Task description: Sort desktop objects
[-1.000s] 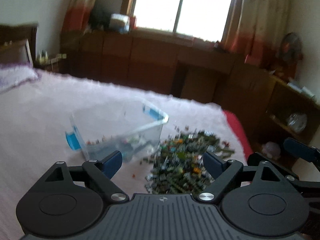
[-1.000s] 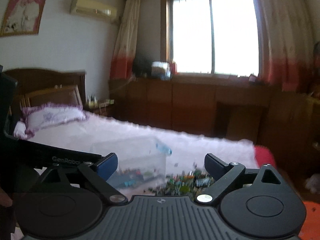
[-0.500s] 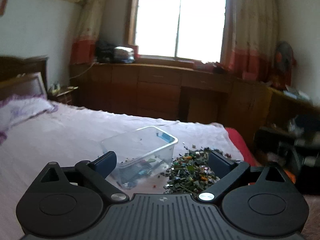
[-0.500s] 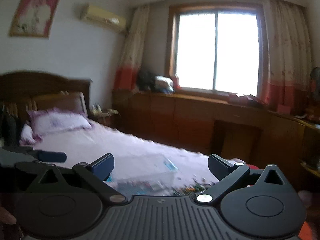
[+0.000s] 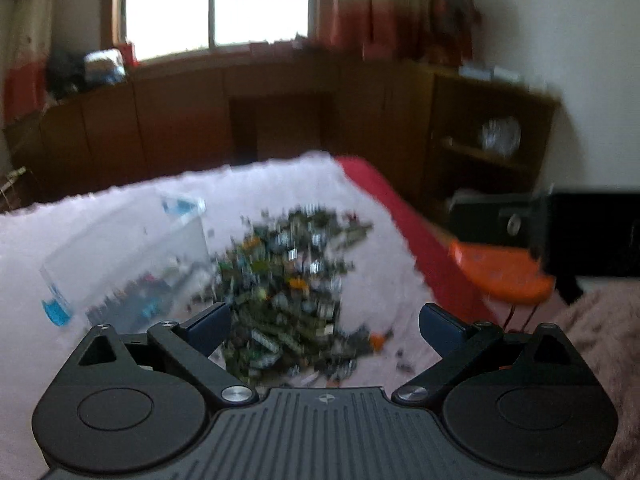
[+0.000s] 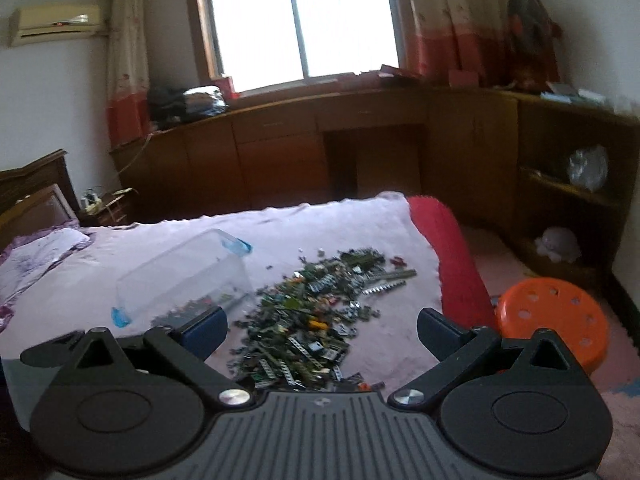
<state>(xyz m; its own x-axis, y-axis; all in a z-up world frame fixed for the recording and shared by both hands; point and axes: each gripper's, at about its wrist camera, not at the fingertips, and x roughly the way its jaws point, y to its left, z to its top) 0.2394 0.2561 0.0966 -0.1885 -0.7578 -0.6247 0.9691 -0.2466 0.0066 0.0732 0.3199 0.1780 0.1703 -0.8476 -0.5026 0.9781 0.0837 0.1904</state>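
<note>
Big pile of small parts [image 6: 316, 320] on bed [image 6: 280, 224], clear bin [image 6: 180, 280] left holds seemingly few. Left gripper [image 5: 324, 320], right gripper [image 6: 322, 324] jaws released, empty. Sorting barely begun.

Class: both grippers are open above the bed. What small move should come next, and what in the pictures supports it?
Probably lower the right gripper toward the near edge of the pile of small parts. Both it and the left gripper are open and hold nothing, and the clear bin beside the pile holds only a few pieces.

Left wrist view blurs the parts pile [image 5: 288, 280]; individual pieces there unreadable
</note>
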